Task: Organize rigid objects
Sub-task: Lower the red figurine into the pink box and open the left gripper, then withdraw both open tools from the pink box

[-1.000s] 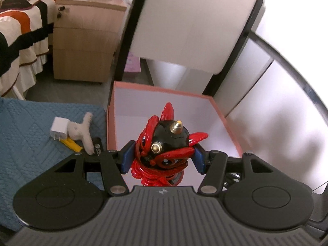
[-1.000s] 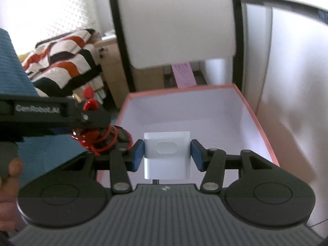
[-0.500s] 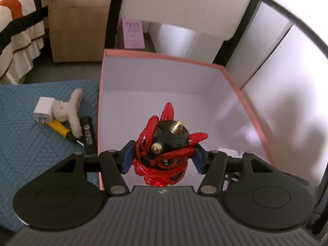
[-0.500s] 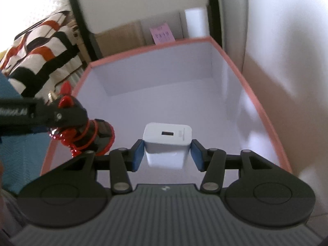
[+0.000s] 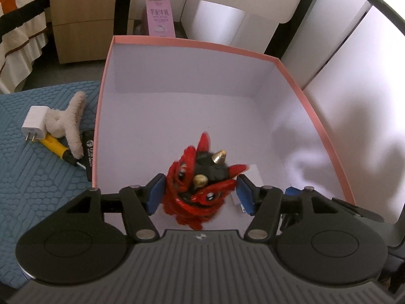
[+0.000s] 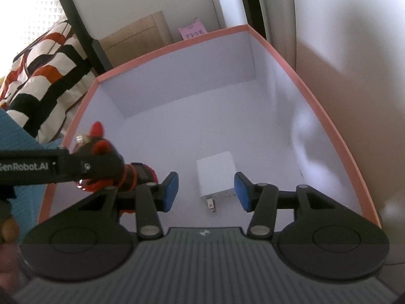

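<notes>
A pink-rimmed box (image 5: 192, 41) with a white inside fills both views. Low inside it is my left gripper (image 5: 200, 193), its jaws opening. The red and black horned figurine (image 5: 202, 179) leans tilted and blurred between the pads, with small gaps on both sides. My right gripper (image 6: 206, 190) hovers open over the box floor. A white charger (image 6: 216, 174) lies on that floor between and below its pads, prongs toward the camera. In the right wrist view the figurine (image 6: 97, 130) shows at the left, behind the left gripper's bar.
On the blue mat (image 5: 38, 190) left of the box lie a second white charger (image 5: 34, 122), a cream plush toy (image 5: 68, 124), a yellow screwdriver (image 5: 57, 148) and a black bar (image 5: 88, 157). Behind the box are a pink carton (image 5: 159, 17), a wooden nightstand (image 5: 81, 25) and striped bedding (image 6: 45, 73).
Both grippers sank into the box. The charger came out of the right jaws and now lies on the box floor. The figurine tipped over between the left pads.
</notes>
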Tool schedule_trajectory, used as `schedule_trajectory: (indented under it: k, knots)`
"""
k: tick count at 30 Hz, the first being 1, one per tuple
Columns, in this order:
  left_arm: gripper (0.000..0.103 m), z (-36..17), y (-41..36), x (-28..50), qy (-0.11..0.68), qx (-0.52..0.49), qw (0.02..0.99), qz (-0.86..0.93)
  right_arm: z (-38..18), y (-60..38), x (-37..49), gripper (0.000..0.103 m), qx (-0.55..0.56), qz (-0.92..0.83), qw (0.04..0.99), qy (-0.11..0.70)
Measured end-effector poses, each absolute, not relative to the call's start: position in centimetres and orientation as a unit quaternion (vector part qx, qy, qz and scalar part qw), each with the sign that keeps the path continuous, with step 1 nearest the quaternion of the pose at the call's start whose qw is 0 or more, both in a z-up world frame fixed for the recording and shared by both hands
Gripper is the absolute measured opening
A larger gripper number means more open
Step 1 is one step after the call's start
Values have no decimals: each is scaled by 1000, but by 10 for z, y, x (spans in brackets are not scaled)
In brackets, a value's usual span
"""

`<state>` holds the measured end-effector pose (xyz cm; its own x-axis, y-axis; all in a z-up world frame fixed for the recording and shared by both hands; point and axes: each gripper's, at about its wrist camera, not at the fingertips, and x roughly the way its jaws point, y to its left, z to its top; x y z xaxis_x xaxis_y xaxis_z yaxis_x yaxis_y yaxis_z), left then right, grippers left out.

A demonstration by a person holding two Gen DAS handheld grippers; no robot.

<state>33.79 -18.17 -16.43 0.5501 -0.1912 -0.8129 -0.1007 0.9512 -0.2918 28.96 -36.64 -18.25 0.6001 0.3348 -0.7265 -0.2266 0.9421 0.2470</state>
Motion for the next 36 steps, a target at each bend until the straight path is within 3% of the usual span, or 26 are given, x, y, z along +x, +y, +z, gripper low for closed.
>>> schedule_trajectory:
  k: [14,36]
  knots:
    - [70,-143,-180,322,448,-154,880,-30,-174,-363,282,52,59,159,897,407]
    - [70,-26,-122,227,325,-174,929,-24,-79,-322,218,52,35,200,931,304]
